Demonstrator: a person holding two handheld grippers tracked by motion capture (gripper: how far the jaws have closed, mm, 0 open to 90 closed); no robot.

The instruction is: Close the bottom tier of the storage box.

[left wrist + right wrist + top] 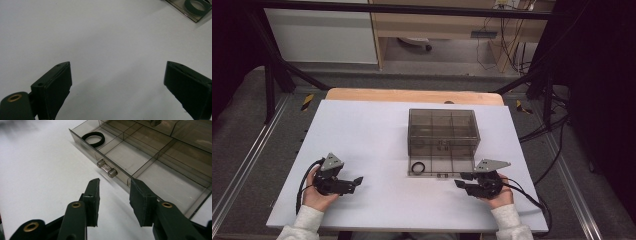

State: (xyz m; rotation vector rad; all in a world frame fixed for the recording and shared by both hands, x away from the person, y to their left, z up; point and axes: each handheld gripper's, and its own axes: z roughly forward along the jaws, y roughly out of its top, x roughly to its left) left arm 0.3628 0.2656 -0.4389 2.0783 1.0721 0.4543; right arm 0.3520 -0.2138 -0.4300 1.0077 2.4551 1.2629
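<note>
Resting on the white table [377, 150] at about eight o'clock from the smoky plastic box [443, 131], the left gripper [357, 181] lies in the person's left hand [317, 192] with its jaws pointing toward three o'clock. In the left gripper view its jaws stand wide apart with bare table between them, released and gripping nothing; the corner of the open drawer [192, 15] and the black ring [197, 5] sit well off at one o'clock.

At the middle, the box stands upright on the table, and its drawer [439, 167] is pulled out toward six o'clock. The ring [418, 167] lies flat in the drawer's leftmost compartment, at nine o'clock within it.

At five o'clock from the box, the right gripper [460, 180] sits in the person's right hand [497, 192], jaws pointing toward nine o'clock, just beside the drawer's front wall. In the right gripper view its jaws are partly open, narrower than the left pair, with empty table between them. The right jaw's tip sits against or just over the drawer's front rim [120, 173]; I cannot tell whether it touches. The clear handle [107, 169] on the drawer front lies just ahead of the jaws at twelve o'clock, apart from both pads. The ring [93, 138] lies beyond at eleven o'clock.
</note>
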